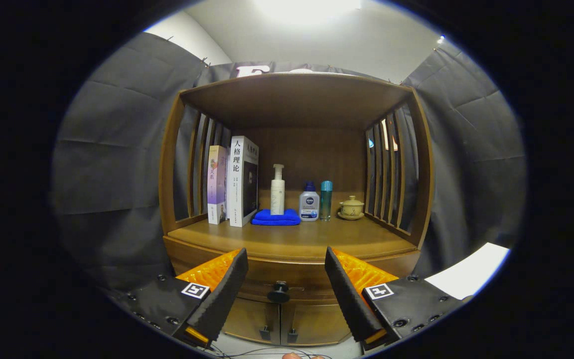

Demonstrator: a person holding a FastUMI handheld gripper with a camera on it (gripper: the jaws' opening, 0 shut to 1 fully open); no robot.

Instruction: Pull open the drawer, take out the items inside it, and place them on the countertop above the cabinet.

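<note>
The gripper [286, 264] is sitting nearest, its two fingers spread wide apart and grasping nothing. Between the fingers, just beyond their tips, a round dark drawer knob [279, 291] is showing on the front of a wooden drawer [287, 276], which is lying closed and flush with the wooden cabinet [419, 174]. The fingers are hovering short of the knob, apart from it. Below the drawer, two small cabinet doors [287, 316] are meeting at the middle, each with a dark handle. At the very bottom, something pale is peeking in, possibly a fingertip, though it is too small to tell.

Above the drawer, the countertop [297, 239] is stretching back into an open niche with slatted sides and a wooden roof. Toward the back of it, a row of things is standing. On the left, two books [232, 182] are standing upright side by side, the taller one on the right. Just beside them, a folded blue cloth [276, 217] is lying flat with a white pump bottle [277, 192] upright on or just behind it. Next are standing a small white bottle with a blue cap [309, 203], a slim teal bottle [326, 199], and a lidded teacup on a saucer [351, 207]. Dark cloth is hanging behind and on both sides of the cabinet.
</note>
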